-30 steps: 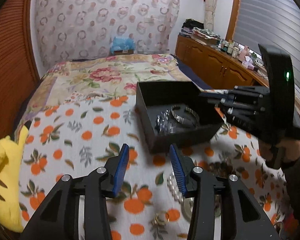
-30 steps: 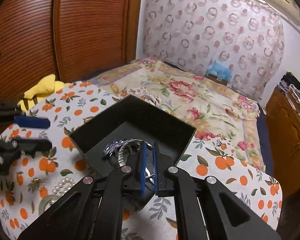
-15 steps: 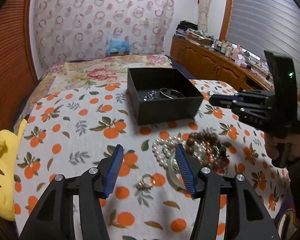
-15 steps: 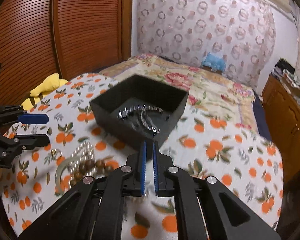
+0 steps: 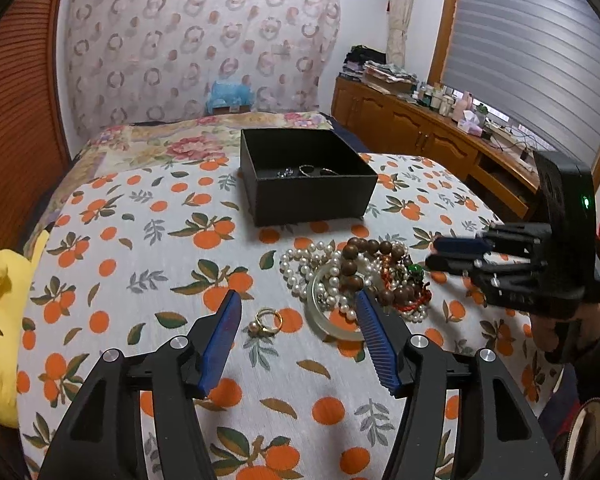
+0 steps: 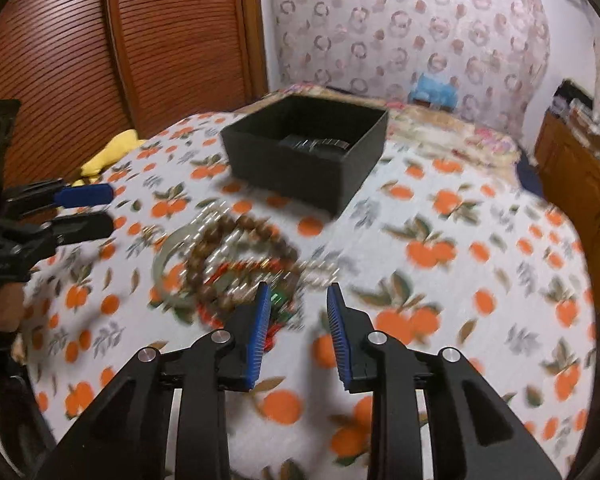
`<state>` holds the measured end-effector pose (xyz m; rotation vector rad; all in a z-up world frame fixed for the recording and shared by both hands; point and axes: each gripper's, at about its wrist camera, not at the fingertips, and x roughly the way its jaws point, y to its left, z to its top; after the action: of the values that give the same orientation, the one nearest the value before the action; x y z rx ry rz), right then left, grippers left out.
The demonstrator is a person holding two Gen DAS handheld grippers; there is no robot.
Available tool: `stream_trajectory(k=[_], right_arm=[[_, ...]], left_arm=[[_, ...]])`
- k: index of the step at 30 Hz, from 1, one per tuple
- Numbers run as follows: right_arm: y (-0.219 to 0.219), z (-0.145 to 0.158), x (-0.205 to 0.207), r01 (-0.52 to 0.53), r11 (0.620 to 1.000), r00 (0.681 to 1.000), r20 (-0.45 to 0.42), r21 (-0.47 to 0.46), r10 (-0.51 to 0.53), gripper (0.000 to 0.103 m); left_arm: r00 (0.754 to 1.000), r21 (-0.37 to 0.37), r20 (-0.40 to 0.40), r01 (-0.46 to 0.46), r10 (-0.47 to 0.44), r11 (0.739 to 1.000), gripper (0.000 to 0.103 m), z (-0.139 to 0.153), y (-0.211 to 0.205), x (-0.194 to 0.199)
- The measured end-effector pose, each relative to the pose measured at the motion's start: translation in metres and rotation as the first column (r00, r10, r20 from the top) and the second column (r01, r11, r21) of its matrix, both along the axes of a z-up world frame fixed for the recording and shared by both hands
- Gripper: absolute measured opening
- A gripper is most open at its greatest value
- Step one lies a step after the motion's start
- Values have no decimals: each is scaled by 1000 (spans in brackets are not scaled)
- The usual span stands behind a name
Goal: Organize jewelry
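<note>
Two grippers are ours, and both hang over the orange-print cloth [image 5: 148, 264] with jaws spreading apart and nothing in them. Under our left gripper [image 5: 298, 312] lies a gold ring [image 5: 266, 322]. Just past our right gripper [image 6: 296, 304] sits the heap of pearls and brown beads [image 5: 356, 276]. Farther back stands the black box [image 5: 308, 184] with shiny bangles inside.
</note>
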<state>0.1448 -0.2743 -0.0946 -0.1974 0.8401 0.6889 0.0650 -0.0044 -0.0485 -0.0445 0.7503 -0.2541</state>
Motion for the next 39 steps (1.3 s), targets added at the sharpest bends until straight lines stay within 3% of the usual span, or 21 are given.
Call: stream_trajectory(k=[11,15,17,39], right_arm=[[9,-10,10,10,998,997,-80,59,-5,31],[8,-10,9,1,998,996,-93,69,6,15],[7,-9,7,-3,998,996,-89,69,9,14],[-31,48,-11,68,992,992,95,105,-78,14]], left_arm=[[1000,1,-12,6,-6,1000,57,-6,-3,3],[1000,1,-12,6,-6,1000,57,-6,-3,3],[1000,2,-12,6,-6,1000,57,-6,-3,3],[997,13,-69,38,-37,999,57,-23,-14,18]])
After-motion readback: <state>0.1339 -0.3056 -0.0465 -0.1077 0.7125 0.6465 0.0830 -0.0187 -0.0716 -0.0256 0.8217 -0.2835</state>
